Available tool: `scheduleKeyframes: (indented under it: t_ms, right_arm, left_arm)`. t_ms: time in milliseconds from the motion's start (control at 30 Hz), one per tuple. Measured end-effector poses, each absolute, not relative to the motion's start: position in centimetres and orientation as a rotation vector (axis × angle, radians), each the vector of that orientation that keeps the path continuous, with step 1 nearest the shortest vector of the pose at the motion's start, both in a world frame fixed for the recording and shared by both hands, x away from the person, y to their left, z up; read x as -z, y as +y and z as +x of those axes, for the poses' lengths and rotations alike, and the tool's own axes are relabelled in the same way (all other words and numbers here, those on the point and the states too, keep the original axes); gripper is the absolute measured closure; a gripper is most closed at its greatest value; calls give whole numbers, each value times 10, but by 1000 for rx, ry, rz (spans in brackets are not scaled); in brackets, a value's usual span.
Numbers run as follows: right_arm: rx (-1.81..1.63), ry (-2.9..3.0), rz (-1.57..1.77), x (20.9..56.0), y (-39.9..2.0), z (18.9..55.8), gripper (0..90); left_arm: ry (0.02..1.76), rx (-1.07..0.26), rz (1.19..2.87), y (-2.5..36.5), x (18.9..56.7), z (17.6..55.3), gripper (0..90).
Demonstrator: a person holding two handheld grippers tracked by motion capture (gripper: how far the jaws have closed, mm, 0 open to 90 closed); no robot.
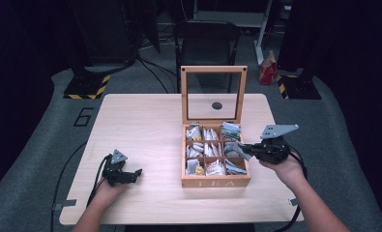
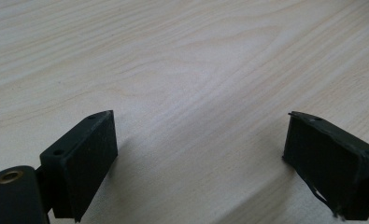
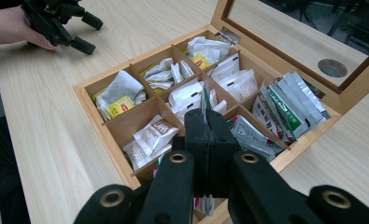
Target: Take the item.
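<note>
Leftmost, the left gripper (image 1: 130, 175): matte black, angular, held low over the pale wood-grain table (image 1: 140, 121) by the person's left hand (image 1: 106, 191), well apart from the box. Its jaws stand spread wide over bare tabletop, flat ribbed pads facing each other with nothing between them.

Centre, a wooden tea box (image 1: 215, 182): light varnished timber, square, divided into nine compartments by thin slats. Its hinged lid (image 1: 213, 94) stands upright, a wooden frame around a clear pane. Compartments hold paper tea sachets (image 3: 155, 135): crumpled white ones with yellow labels at one side, glossy silver and green foil packets (image 3: 285, 105) at the other.

Rightmost, the right gripper (image 1: 244, 151): same black build, topped with a grey three-cornered plate (image 1: 278, 130), held in the right hand (image 1: 287, 169) just above the box's right-hand column. Its jaws are pressed together on a thin foil tea packet (image 3: 203, 100), edge-on between the pads in the right gripper view; the packet hangs lifted over the middle of the box.
</note>
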State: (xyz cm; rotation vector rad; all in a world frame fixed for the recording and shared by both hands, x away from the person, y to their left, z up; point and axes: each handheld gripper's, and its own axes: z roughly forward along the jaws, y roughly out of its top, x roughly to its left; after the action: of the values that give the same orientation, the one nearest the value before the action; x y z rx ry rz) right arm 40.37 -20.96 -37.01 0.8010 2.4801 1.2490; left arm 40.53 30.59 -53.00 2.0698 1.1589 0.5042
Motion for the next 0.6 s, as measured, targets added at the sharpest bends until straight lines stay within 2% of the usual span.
scheduleKeyframes:
  t_ms: [600]
  right_arm:
    - [-1232, 2417, 862, 364, -231, 405, 896]
  left_arm:
    - [1161, -505, 2066, 306, 530, 405, 94]
